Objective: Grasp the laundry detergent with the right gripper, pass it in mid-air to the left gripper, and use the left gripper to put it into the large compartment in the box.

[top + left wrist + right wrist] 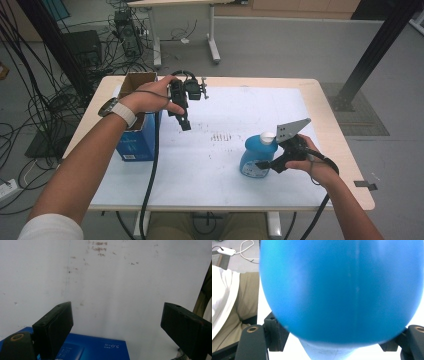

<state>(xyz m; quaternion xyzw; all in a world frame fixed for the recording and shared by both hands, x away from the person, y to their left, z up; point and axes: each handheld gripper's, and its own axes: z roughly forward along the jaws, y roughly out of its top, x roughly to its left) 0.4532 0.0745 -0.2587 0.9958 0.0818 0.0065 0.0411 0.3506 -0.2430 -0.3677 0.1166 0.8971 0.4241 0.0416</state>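
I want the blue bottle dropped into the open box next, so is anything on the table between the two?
Nothing visible stands between them. The blue bottle sits between the right gripper's jaws; bare white mat stretches to the open box. The left gripper hangs open beside the box, above that path.

Open blue cardboard box [136,131] at table's [330,120] left edge, white mat [210,170] underneath.

One short marking can be read: "5.0" followed by small unclear characters, printed in white and seen upside down on the blue box [100,347], low between the left gripper's [116,325] fingers [53,327]. Brown marks on the white table sheet [120,285] beyond the fingertips are illegible.
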